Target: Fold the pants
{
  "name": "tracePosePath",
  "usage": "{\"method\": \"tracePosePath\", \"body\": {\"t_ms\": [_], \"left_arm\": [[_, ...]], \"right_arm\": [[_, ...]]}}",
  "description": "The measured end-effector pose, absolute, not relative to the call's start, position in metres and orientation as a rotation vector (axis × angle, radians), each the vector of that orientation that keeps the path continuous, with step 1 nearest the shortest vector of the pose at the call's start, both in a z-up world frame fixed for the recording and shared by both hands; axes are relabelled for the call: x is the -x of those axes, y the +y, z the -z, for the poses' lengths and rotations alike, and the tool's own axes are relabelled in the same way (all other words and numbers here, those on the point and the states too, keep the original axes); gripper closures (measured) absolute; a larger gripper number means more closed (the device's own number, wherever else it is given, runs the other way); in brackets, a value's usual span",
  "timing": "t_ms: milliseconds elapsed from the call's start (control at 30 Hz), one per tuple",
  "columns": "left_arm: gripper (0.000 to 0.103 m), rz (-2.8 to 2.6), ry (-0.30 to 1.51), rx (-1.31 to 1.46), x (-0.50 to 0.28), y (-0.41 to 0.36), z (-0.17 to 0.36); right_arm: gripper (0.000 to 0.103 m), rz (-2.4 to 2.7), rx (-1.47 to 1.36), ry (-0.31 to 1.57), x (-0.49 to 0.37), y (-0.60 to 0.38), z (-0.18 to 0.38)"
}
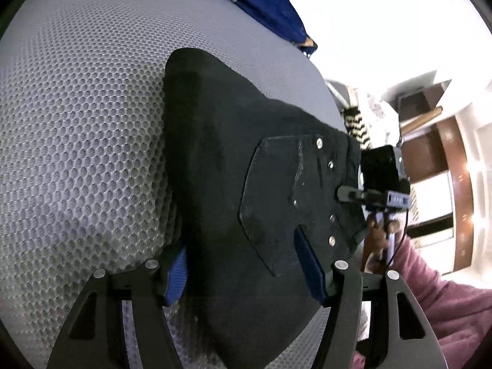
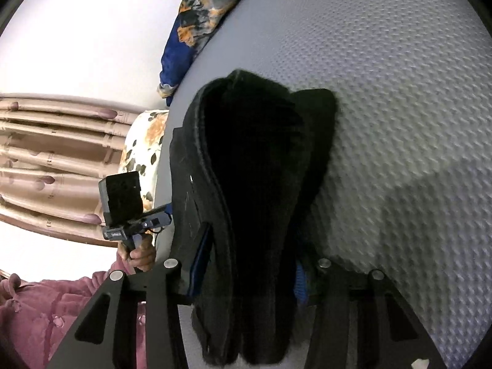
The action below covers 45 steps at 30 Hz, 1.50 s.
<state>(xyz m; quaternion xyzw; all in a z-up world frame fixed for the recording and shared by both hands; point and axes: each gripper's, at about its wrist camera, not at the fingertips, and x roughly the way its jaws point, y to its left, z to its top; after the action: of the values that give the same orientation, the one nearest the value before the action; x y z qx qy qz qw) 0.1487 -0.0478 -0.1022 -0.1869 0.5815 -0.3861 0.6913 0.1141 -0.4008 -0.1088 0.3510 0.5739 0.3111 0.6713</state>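
The black pants (image 1: 221, 166) lie bunched on the grey mesh mattress (image 1: 80, 117). The left gripper (image 1: 246, 272) has its fingers clamped on the fabric. The right gripper (image 2: 249, 269) also has its fingers clamped on the fabric.
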Motion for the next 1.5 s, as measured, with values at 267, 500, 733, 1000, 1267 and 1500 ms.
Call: {"method": "tracePosePath", "body": {"t_ms": [267, 500, 733, 1000, 1267, 1500], "left_arm": [[0.063, 0.781, 1.273, 0.387, -0.139, -0.037, 0.100], [0.071, 0.652, 1.272, 0.233, -0.131, -0.049, 0.090], [0.077, 0.570, 1.247, 0.060, -0.122, -0.068, 0.075], [0.085, 0.553, 1.197, -0.010, -0.115, -0.074, 0.059], [0.086, 0.553, 1.136, 0.011, -0.113, -0.062, 0.038], [0.086, 0.502, 1.070, 0.032, -0.141, -0.037, 0.019]], "right_arm": [[0.065, -0.624, -0.828, 1.285, -0.103, -0.409, 0.111], [0.065, -0.522, -0.805, 1.289, -0.102, -0.401, 0.103], [0.068, -0.436, -0.733, 1.271, -0.095, -0.392, 0.086], [0.074, -0.389, -0.696, 1.239, -0.093, -0.380, 0.066], [0.076, -0.402, -0.706, 1.211, -0.098, -0.359, 0.049], [0.077, -0.455, -0.706, 1.178, -0.132, -0.337, 0.042]]}}
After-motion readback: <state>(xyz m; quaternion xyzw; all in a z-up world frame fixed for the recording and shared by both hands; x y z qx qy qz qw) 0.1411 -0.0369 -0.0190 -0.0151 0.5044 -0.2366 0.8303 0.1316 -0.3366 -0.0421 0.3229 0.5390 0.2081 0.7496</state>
